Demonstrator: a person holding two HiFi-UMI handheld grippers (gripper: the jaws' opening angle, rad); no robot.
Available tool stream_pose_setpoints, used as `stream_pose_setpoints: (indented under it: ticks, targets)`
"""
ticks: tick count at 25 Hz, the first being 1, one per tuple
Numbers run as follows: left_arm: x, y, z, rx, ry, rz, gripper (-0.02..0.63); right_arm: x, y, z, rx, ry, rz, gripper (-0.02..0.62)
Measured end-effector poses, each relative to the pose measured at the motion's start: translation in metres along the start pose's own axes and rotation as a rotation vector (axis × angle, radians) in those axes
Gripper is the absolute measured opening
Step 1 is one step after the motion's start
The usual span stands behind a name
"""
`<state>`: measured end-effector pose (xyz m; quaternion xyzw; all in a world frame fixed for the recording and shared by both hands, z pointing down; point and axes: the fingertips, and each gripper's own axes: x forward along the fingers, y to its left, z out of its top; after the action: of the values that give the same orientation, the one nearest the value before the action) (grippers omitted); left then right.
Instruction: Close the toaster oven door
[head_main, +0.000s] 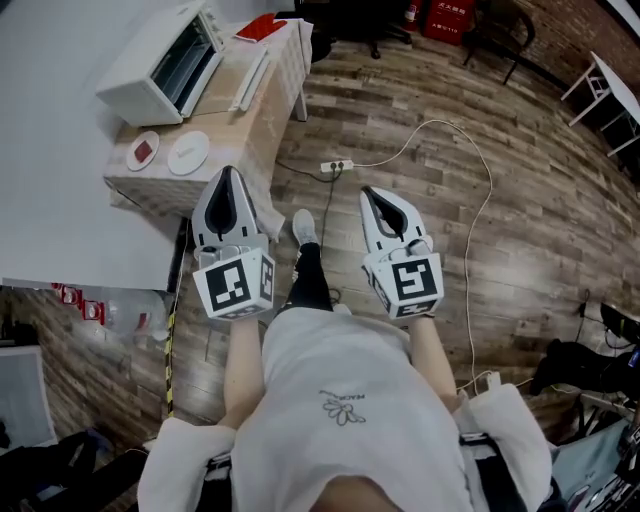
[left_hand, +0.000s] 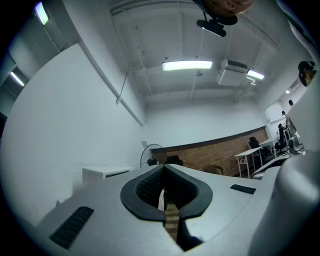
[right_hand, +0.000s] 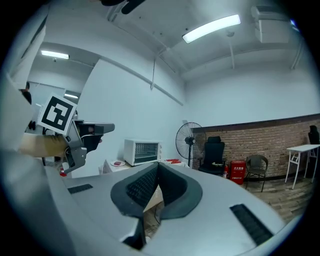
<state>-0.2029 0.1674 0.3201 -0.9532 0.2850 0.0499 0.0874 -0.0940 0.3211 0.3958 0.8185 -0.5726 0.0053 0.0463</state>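
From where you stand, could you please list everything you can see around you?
white toaster oven: one, white, on the table against the wall
light wooden table: one, pale wood, ahead left
round white plates: two, white, table's near end; the left one holds something red
white power strip: one, white, on the wooden floor
black standing fan: one, black, by the brick wall
black office chair: one, black, beside the fan
left gripper: one, white and black, jaws together, empty
right gripper: one, white and black, jaws together, empty
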Motion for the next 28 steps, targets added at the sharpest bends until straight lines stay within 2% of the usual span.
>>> stream_pose_setpoints:
  ticks: [10,16,24,28]
  targets:
    - [0.099,0.029,-0.028,-0.049,-0.018,-0.018,0.015,0.100,-0.030,-0.003,-0.024,0.011,0.003,0.011]
    - [0.185,0.066,-0.043,-0.052,-0.014,-0.031,0.015,0.199,-0.052,0.010,-0.008,0.032,0.007,0.010]
    - [0.308,0.129,-0.050,-0.071,-0.037,0.005,0.015,0.350,-0.085,0.036,0.002,0.027,0.029,0.011]
    - [0.353,0.160,-0.056,-0.074,-0.045,0.033,0.015,0.414,-0.098,0.045,0.017,0.011,0.042,0.010]
